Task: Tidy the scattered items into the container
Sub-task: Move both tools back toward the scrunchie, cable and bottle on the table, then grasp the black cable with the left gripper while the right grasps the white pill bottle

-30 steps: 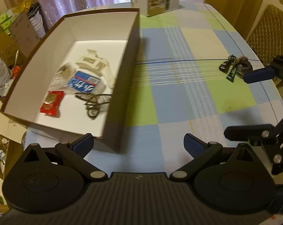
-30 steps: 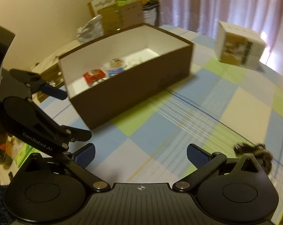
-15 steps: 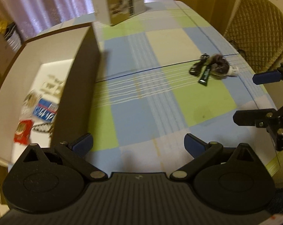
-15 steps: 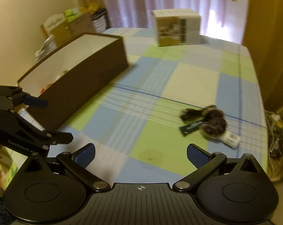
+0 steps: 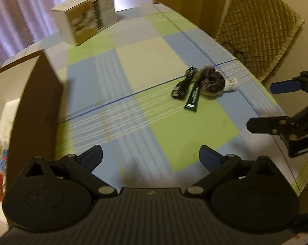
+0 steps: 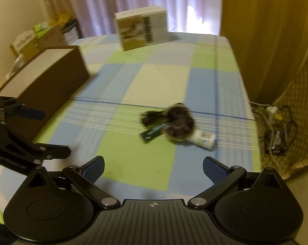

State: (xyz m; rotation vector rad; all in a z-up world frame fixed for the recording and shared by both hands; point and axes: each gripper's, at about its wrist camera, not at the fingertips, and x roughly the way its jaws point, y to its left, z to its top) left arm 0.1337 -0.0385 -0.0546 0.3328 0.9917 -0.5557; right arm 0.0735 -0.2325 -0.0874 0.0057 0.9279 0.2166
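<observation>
One checked tablecloth (image 5: pixel 133 77) beneath drawn curtains (image 6: pixel 105 4), chair (image 5: pixel 256 26) beside.

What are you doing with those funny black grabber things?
A person is tidying a table with two grabbers. The left gripper and right gripper are both open and empty. Some bits already lie in the brown box. A small pile, a black cord, a green tag, a dark fuzzy thing and a little white tube, waits on the checked tablecloth.
</observation>
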